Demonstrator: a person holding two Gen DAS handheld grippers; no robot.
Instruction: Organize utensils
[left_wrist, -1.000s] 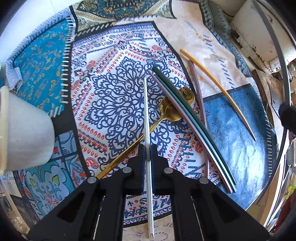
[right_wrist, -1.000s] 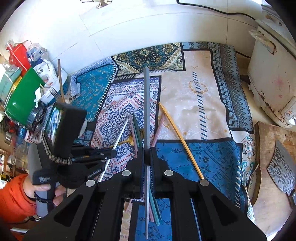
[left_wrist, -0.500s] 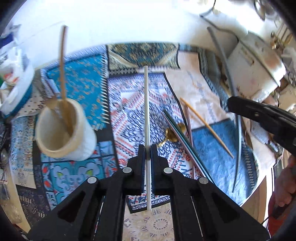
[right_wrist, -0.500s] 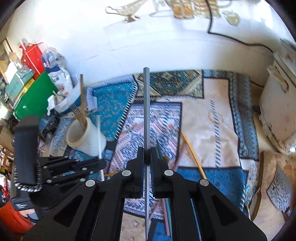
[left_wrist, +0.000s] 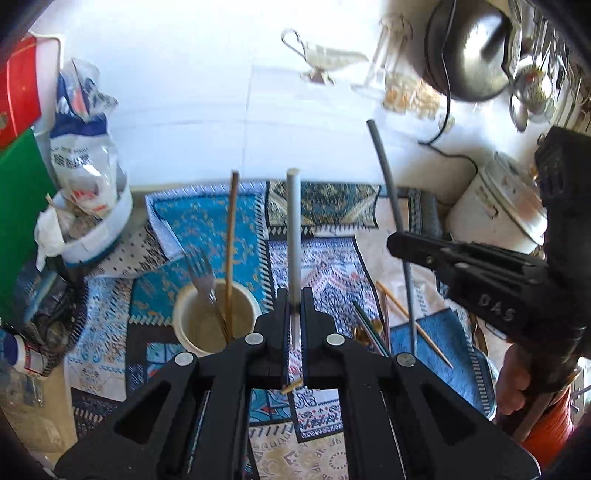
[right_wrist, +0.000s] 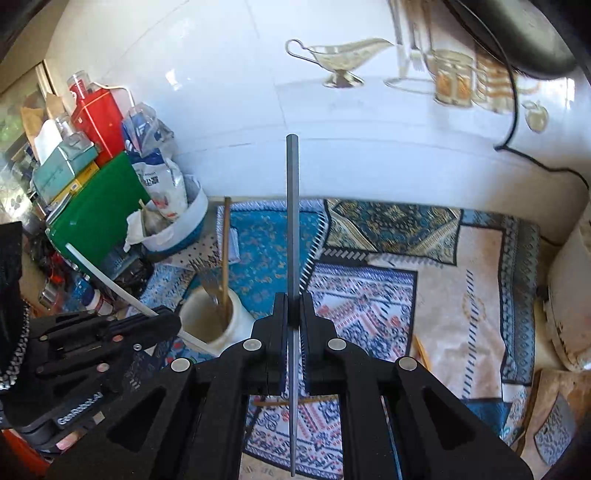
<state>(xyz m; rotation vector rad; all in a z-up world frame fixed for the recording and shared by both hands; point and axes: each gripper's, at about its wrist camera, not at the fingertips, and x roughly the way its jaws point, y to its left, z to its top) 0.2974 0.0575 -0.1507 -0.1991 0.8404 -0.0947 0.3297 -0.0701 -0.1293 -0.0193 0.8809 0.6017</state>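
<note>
Both grippers are clamped on chopsticks: the left gripper (left_wrist: 294, 308) pinches a white chopstick (left_wrist: 293, 229), and the right gripper (right_wrist: 294, 314) pinches a grey chopstick (right_wrist: 293, 229), each stick standing out past the fingertips. The landmark is the cream utensil cup (left_wrist: 216, 315), which already holds a fork (left_wrist: 201, 271) and a wooden stick (left_wrist: 231, 254). More chopsticks and a gold spoon (left_wrist: 364, 332) lie on the patterned cloth (left_wrist: 325, 266) to the right of the cup.

To drop the sticks in cleanly, I would bring one tip over the cup's mouth, tilt it steeply down clear of the fork, then release, one hand at a time.

Both hands hover above the cloth, angled downward, the left just right of the cup, the right further to the right.
</note>
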